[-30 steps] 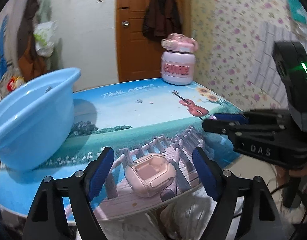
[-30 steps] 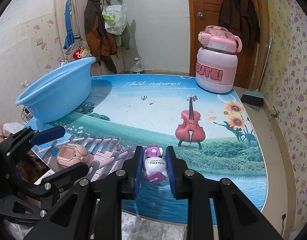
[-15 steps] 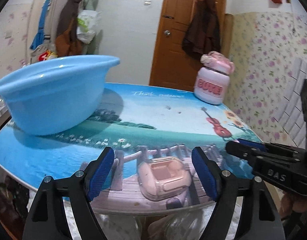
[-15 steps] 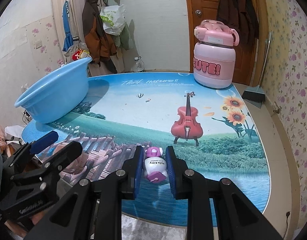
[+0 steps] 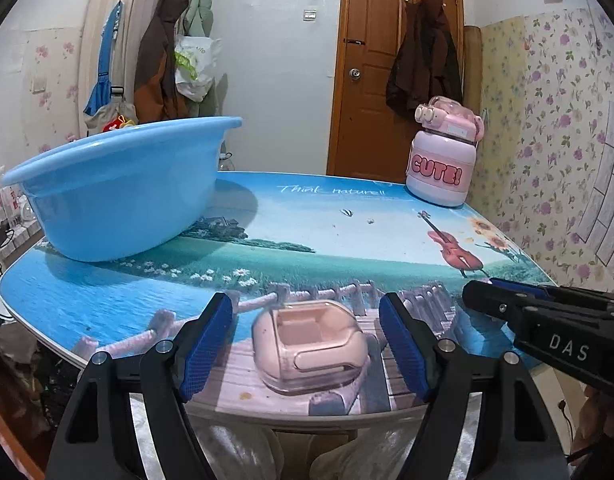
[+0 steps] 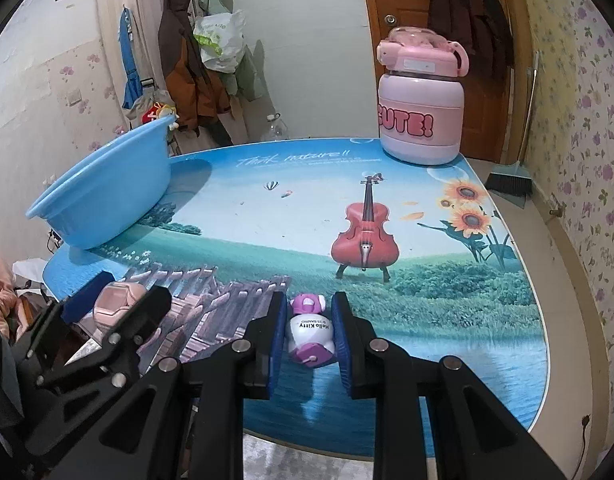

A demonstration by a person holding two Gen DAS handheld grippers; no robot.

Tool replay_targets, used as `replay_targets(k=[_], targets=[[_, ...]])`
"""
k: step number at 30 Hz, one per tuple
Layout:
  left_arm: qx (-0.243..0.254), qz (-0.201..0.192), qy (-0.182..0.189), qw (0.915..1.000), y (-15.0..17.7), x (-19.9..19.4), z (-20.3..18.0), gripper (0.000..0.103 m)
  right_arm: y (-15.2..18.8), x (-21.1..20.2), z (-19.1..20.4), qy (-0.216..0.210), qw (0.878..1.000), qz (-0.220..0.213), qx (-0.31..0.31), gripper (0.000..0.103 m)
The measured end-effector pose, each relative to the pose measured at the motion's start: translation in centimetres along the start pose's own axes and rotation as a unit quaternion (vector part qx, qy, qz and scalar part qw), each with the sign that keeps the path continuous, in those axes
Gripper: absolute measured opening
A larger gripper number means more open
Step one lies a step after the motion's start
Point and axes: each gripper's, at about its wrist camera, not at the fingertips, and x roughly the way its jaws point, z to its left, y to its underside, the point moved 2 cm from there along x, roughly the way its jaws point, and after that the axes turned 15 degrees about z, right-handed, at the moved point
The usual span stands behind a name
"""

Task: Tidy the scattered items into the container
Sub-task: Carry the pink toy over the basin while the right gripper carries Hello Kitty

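Observation:
A pink plastic case lies near the table's front edge, between the wide-open blue pads of my left gripper, untouched by them. It also shows in the right wrist view. My right gripper is shut on a small white and purple Hello Kitty toy resting on the table. The blue basin stands at the table's left, also seen in the right wrist view. The right gripper appears at the right in the left wrist view.
A pink "CUTE!" jug stands at the far right corner of the printed table. A door and hanging coats are behind. A broom leans by the floral wall at right.
The left gripper has swung left to face the table squarely, and the pink case now sits centred between its open pads. The right gripper stays shut on the toy.

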Motion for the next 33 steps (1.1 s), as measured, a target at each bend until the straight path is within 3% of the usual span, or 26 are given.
replay_targets(k=[5,9,19,26,33], targets=[[-0.035,-0.003,-0.005,0.9994,0.2,0.0,0.4,0.062,0.0,-0.1,-0.2,-0.002,1.000,-0.001,-0.001,0.024],[-0.021,-0.009,-0.010,0.9997,0.6,0.1,-0.2,0.048,0.1,-0.1,-0.1,-0.002,1.000,-0.002,-0.002,0.024],[-0.013,-0.001,-0.009,0.9999,0.4,0.0,-0.2,0.048,0.1,-0.5,-0.2,0.003,1.000,-0.005,-0.002,0.024],[0.024,-0.022,-0.006,0.9994,0.1,-1.4,-0.9,0.048,0.0,-1.3,0.1,0.011,1.000,-0.011,-0.005,0.024],[0.037,-0.012,-0.005,0.9992,-1.3,-2.2,-0.3,0.048,-0.3,-2.3,0.9,0.017,1.000,-0.019,-0.009,0.024]])
